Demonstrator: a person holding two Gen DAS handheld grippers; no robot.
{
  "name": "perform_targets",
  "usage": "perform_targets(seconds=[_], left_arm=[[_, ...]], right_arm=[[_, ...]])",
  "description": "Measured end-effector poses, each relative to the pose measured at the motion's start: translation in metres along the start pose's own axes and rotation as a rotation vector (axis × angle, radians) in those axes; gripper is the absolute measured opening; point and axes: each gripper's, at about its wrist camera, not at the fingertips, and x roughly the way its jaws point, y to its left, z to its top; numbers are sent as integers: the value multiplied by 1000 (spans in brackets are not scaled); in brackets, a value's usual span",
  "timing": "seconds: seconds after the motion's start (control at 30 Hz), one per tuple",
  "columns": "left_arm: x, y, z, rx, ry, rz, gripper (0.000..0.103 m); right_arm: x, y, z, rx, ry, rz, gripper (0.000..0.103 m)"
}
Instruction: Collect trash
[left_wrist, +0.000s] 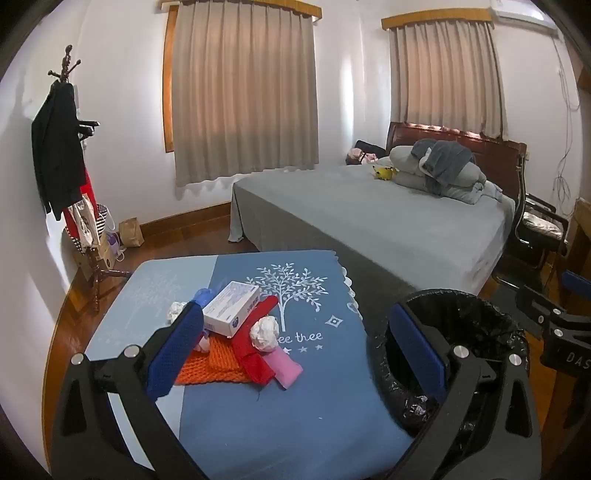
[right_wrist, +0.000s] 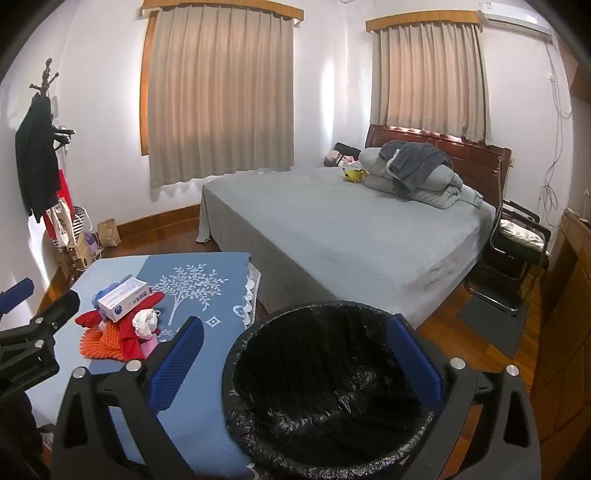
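Note:
A pile lies on the blue tablecloth (left_wrist: 314, 406): a white medicine box (left_wrist: 231, 308), crumpled white tissue (left_wrist: 264, 332), a second tissue wad (left_wrist: 176, 310), red cloth (left_wrist: 255, 350), orange knit mat (left_wrist: 210, 365), a pink piece (left_wrist: 286, 365) and something blue (left_wrist: 203, 295). My left gripper (left_wrist: 295, 339) is open and empty, just short of the pile. A black-lined trash bin (right_wrist: 325, 384) stands right of the table. My right gripper (right_wrist: 295, 350) is open and empty above the bin's rim. The pile also shows in the right wrist view, with the box (right_wrist: 123, 299) on top.
A grey bed (right_wrist: 351, 240) with folded bedding stands behind the table. A coat rack (left_wrist: 66, 155) with clothes and bags is at the left wall. A black chair (right_wrist: 517, 251) stands at the right, next to wooden furniture (right_wrist: 565, 332).

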Motion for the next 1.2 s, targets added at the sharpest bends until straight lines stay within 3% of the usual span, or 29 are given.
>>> perform_targets(seconds=[1.2], left_arm=[[-1,3,2,-10,-2,1,98]], right_arm=[[2,2,1,0,7,1,97]])
